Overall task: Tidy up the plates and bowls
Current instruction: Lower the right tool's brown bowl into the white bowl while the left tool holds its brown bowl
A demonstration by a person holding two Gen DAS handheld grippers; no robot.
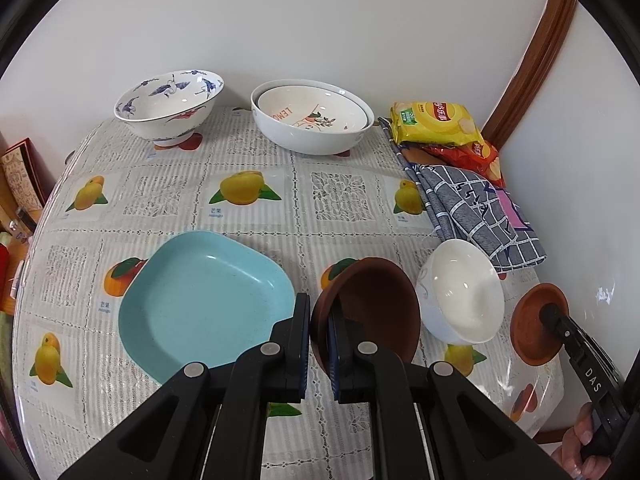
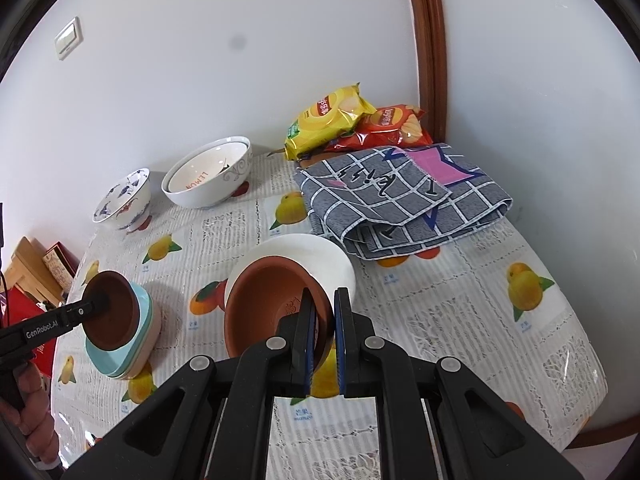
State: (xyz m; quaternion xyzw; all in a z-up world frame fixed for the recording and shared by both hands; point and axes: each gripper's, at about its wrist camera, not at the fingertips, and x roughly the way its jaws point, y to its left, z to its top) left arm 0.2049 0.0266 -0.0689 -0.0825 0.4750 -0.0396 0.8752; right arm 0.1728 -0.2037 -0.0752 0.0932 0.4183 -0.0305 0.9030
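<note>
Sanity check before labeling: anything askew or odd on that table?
No spills or damage visible. Both brown dishes are off the table and tilted, each pinched at its rim: one in the left gripper, one in the right gripper. Chip bags and a folded cloth crowd the far corner.
</note>
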